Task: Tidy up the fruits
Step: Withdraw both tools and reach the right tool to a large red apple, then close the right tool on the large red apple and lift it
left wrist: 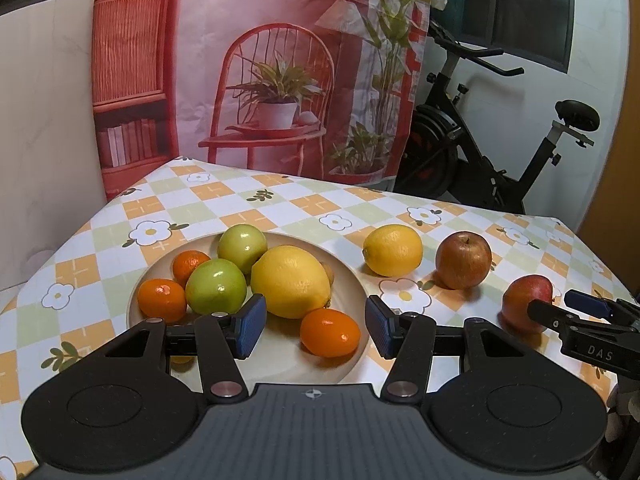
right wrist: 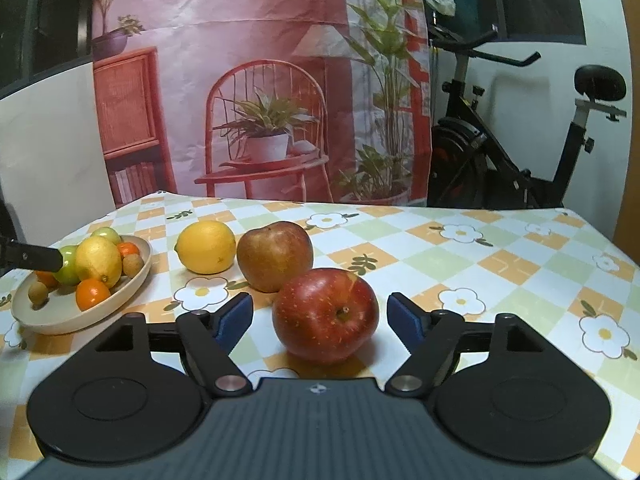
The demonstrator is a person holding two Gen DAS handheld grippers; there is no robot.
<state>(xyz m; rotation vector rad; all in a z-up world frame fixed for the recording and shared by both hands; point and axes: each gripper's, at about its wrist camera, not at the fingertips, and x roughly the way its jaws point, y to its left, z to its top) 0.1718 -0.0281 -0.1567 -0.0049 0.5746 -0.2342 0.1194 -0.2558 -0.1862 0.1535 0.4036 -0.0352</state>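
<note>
A beige plate (left wrist: 352, 276) (right wrist: 132, 294) holds two green apples (left wrist: 216, 286), a big lemon (left wrist: 290, 280), several oranges (left wrist: 330, 332) and small brown fruits. My left gripper (left wrist: 316, 326) is open over the plate's near side, with one orange between its pads, untouched. On the cloth to the right lie a second lemon (left wrist: 393, 250) (right wrist: 206, 246), a brownish apple (left wrist: 463, 260) (right wrist: 274, 256) and a red apple (left wrist: 526, 306) (right wrist: 326, 316). My right gripper (right wrist: 320, 318) (left wrist: 560, 308) is open around the red apple, its pads apart from it.
The table (right wrist: 500, 256) has a checked flower cloth; its far edge meets a printed backdrop (left wrist: 256, 64). An exercise bike (left wrist: 500, 152) stands behind the right side. The right edge of the table drops off near the red apple.
</note>
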